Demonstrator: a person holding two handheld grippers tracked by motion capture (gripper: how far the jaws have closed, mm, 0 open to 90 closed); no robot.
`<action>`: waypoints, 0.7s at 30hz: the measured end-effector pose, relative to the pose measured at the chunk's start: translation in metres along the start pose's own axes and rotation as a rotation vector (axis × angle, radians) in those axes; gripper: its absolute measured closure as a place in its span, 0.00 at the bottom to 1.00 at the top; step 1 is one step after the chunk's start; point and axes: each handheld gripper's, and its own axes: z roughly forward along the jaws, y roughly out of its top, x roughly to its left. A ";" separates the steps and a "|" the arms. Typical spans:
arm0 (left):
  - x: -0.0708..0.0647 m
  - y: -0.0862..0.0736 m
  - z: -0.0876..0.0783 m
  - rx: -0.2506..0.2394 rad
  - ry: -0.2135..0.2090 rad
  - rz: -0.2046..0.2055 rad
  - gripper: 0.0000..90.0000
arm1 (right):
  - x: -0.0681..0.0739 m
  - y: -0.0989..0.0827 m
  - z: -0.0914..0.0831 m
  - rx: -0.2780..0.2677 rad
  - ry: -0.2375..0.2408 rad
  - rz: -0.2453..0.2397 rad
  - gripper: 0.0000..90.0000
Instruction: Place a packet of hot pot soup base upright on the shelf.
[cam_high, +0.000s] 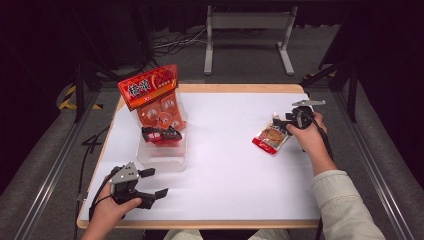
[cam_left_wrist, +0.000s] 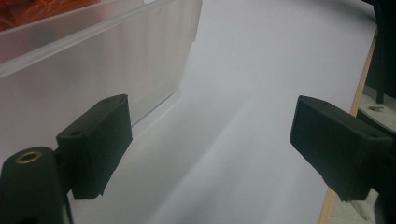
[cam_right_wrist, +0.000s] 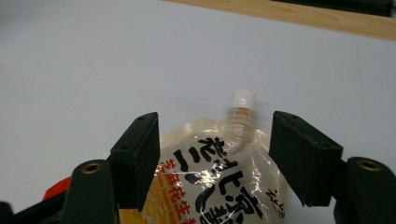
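Nearest the camera in the high view, the left tool (cam_high: 152, 182) rests low over the front left corner of the white tabletop (cam_high: 225, 165), held by the person's left hand (cam_high: 107, 212). Its jaws stand wide apart with nothing between them; the left gripper view confirms bare white surface in the gap, with the frosted wall of a clear plastic bin (cam_left_wrist: 93, 65) just beyond the left-hand jaw.

At mid-depth on the right, the cream-sleeved right forearm (cam_high: 340, 205) reaches forward, and the right hand (cam_high: 310, 135) holds the right tool (cam_high: 281, 121) at the upper end of a spouted pouch (cam_high: 271, 137). The pouch lies flat on the tabletop, red-edged at its lower end. In the right gripper view the jaws are spread on either side of the pouch (cam_right_wrist: 219, 182), its white screw cap (cam_right_wrist: 244, 99) pointing away between them; the jaws are open and not pressed on it, though whether either one touches the pouch cannot be told.

At the same depth on the left, the clear plastic bin (cam_high: 162, 152) holds a small dark red packet (cam_high: 161, 134) and a tall orange snack bag (cam_high: 152, 97), which stands up out of the bin and leans back.

Beyond the far wooden edge of the tabletop, a grey metal frame (cam_high: 248, 35) and loose cables (cam_high: 175, 42) sit on the dark floor.
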 end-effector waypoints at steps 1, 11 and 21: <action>0.000 0.000 0.000 0.000 -0.002 0.002 0.15 | -0.001 -0.001 0.002 0.012 -0.005 -0.003 0.37; 0.001 -0.001 0.001 -0.002 0.001 -0.003 0.15 | -0.010 -0.007 0.010 0.034 -0.051 0.032 0.32; 0.001 -0.001 0.001 -0.001 0.002 -0.002 0.15 | -0.014 -0.013 0.016 0.096 -0.037 0.109 0.29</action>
